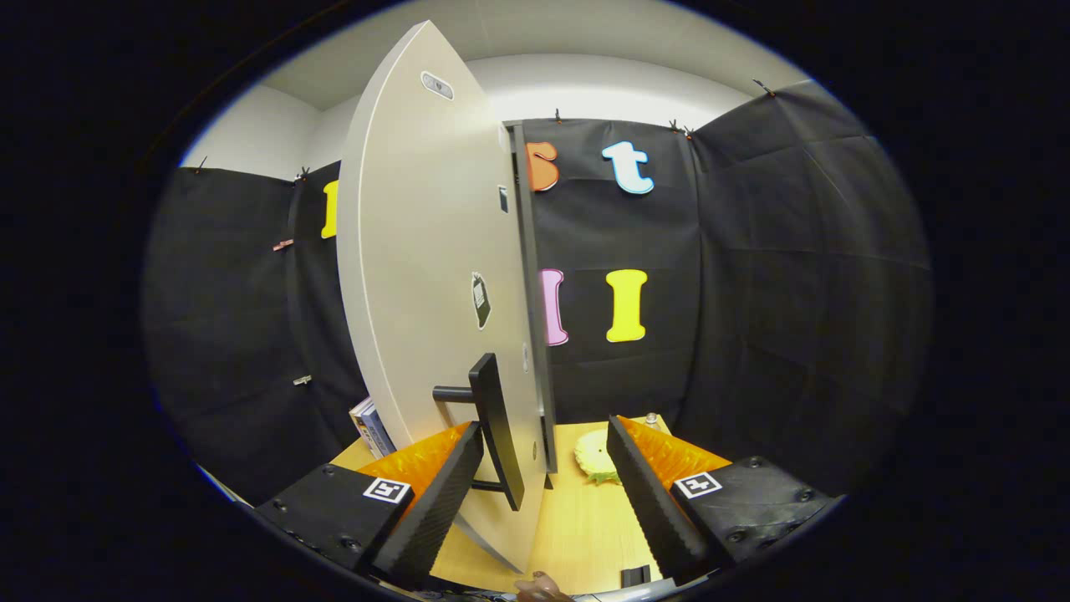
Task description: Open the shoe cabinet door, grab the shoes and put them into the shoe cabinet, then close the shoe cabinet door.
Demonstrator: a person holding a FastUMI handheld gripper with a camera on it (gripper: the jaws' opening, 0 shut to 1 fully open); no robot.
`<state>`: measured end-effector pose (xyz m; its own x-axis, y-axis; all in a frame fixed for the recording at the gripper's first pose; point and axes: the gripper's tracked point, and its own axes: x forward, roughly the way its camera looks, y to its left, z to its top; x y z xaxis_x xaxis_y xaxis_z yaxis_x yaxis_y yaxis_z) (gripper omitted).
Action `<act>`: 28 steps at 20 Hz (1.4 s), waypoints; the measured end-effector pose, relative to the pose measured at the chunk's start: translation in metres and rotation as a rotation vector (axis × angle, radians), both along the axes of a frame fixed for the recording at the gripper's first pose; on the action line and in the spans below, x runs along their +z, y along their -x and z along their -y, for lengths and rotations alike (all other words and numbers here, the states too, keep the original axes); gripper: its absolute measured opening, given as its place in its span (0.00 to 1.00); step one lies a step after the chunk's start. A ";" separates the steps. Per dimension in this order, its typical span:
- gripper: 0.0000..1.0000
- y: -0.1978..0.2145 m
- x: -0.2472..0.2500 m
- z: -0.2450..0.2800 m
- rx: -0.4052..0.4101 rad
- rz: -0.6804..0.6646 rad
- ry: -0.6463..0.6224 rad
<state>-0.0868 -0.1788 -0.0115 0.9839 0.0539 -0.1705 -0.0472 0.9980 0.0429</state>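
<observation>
Jaws [543, 485] spread wide around door [435, 276] edge, black handle [495, 426] between them; door swung out, opening or closing unclear.

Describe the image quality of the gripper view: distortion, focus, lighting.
Gripper view: strong fisheye bend, so the open cabinet door bows like a blade; focus is sharp from the door's black handle between the open jaws of the gripper out to the booth wall; lighting is even and soft, with mild sheen on the door and no harsh shadows on the wooden table.
</observation>
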 end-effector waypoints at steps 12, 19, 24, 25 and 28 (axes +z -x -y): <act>0.99 -0.046 -0.014 -0.129 0.011 0.004 -0.042; 1.00 -0.087 -0.019 -0.185 0.024 0.015 -0.024; 1.00 -0.114 -0.023 -0.219 0.031 0.015 -0.031; 1.00 -0.118 -0.024 -0.225 0.039 0.014 -0.036; 1.00 -0.131 -0.026 -0.243 0.060 0.008 -0.039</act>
